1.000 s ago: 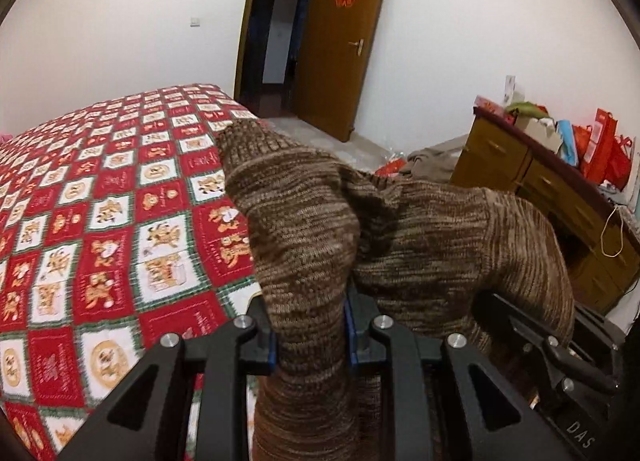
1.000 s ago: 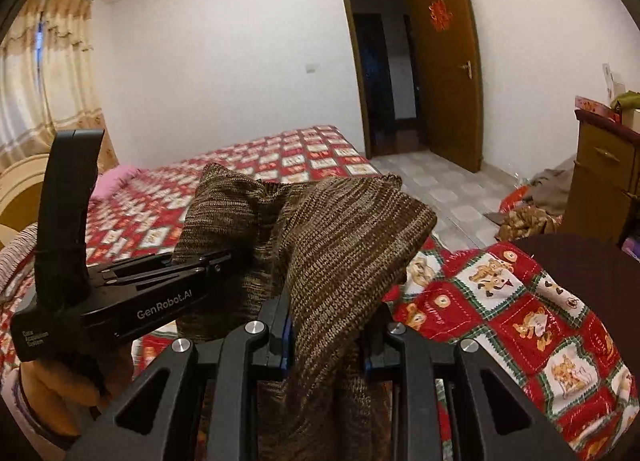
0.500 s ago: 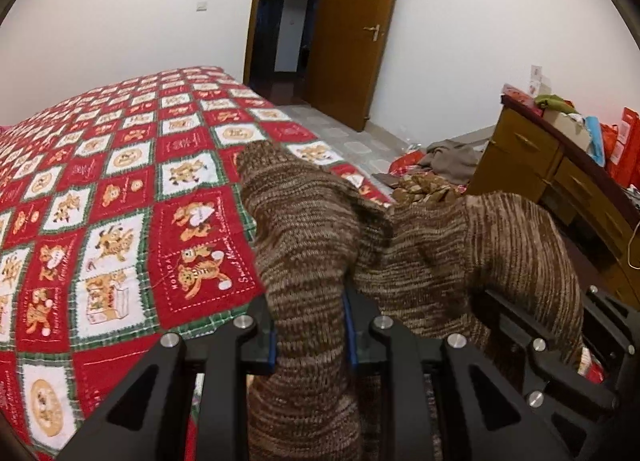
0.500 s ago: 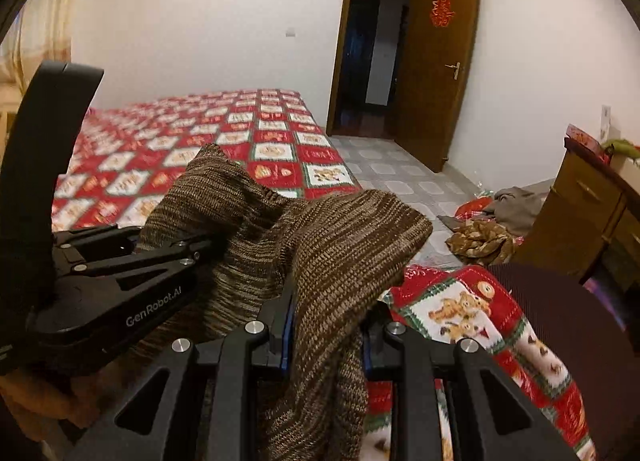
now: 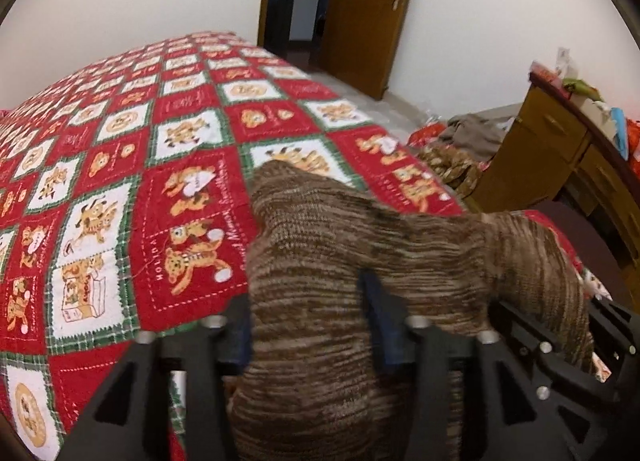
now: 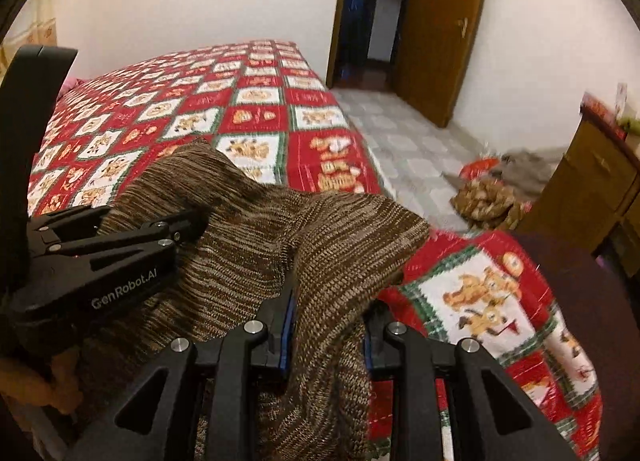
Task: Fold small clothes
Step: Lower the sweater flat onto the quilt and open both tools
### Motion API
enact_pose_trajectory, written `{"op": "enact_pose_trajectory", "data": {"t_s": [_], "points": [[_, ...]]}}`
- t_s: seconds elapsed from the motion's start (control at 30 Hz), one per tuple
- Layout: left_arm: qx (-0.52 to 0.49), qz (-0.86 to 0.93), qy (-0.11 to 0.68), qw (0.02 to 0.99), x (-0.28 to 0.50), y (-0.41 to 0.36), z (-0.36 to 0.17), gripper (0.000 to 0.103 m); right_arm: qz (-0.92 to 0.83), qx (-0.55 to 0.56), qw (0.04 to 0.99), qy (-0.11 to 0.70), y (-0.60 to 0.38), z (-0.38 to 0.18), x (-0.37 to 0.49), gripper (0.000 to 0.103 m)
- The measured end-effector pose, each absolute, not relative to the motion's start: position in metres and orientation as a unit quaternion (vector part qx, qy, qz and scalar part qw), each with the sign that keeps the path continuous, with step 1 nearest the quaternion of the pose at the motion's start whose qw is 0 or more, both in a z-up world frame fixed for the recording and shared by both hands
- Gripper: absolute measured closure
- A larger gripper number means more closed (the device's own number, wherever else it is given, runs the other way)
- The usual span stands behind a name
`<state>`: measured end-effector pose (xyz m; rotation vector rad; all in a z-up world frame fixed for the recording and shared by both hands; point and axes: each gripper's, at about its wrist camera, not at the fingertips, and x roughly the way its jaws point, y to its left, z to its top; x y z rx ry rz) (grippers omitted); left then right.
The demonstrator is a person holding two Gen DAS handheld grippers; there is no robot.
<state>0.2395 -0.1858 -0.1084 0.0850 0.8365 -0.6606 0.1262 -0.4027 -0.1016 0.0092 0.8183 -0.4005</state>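
Red teddy-bear quilt [image 5: 120,189] covering bed, open brown door [image 5: 368,9] at 12 o'clock, dresser [image 5: 560,157] at 3 o'clock, brown knit garment [image 5: 340,261] carried lower over quilt than a second ago, left tongs [image 5: 308,325] opening around it, right tongs [image 6: 326,325] clenched on it.

the left tongs [image 5: 310,325] are opening, with the brown knitted garment [image 5: 360,261] still bunched between their jaws and draped rightwards over the right tongs [image 5: 560,337], above the bed's red patchwork quilt [image 5: 120,181].

Left gripper [image 5: 308,325] opening; right gripper [image 6: 326,325] seemingly clamped.
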Motion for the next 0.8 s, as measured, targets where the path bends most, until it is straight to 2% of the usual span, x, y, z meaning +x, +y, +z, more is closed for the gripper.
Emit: {"op": "enact_pose_trajectory", "data": {"t_s": [0.07, 0.13, 0.27, 0.47, 0.5, 0.53, 0.6, 0.7, 0.8], "points": [[0.028, -0.321, 0.412, 0.852, 0.245, -0.179, -0.109, 0.035, -0.188, 0.032, 0.898, 0.398, -0.413, -0.102, 0.124, 0.067], [0.021, -0.334, 0.421, 0.843, 0.25, -0.168, -0.107, 0.033, -0.195, 0.049, 0.897, 0.395, -0.42, -0.102, 0.118, 0.048], [0.01, -0.333, 0.393, 0.857, 0.258, -0.122, -0.086, 0.022, -0.209, 0.088, 0.902, 0.367, -0.428, -0.089, 0.082, 0.048], [0.028, -0.3, 0.349, 0.887, 0.241, -0.071, -0.068, 0.02, -0.261, 0.055, 0.915, 0.303, -0.39, -0.06, 0.009, 0.048], [0.039, -0.304, 0.343, 0.888, 0.233, -0.07, -0.069, 0.02, -0.254, 0.045, 0.92, 0.296, -0.379, -0.057, 0.004, 0.051], [0.049, -0.307, 0.338, 0.888, 0.224, -0.071, -0.07, 0.02, -0.244, 0.025, 0.926, 0.287, -0.362, -0.054, -0.001, 0.065], [0.064, -0.316, 0.332, 0.887, 0.201, -0.072, -0.077, 0.02, -0.219, -0.013, 0.932, 0.289, -0.333, -0.051, -0.004, 0.085], [0.075, -0.33, 0.339, 0.878, 0.175, -0.076, -0.093, 0.02, -0.157, -0.038, 0.938, 0.308, -0.297, -0.058, 0.003, 0.09], [0.108, -0.32, 0.367, 0.867, 0.161, -0.084, -0.116, 0.021, -0.137, -0.108, 0.929, 0.328, -0.264, -0.077, 0.013, 0.09]]}}
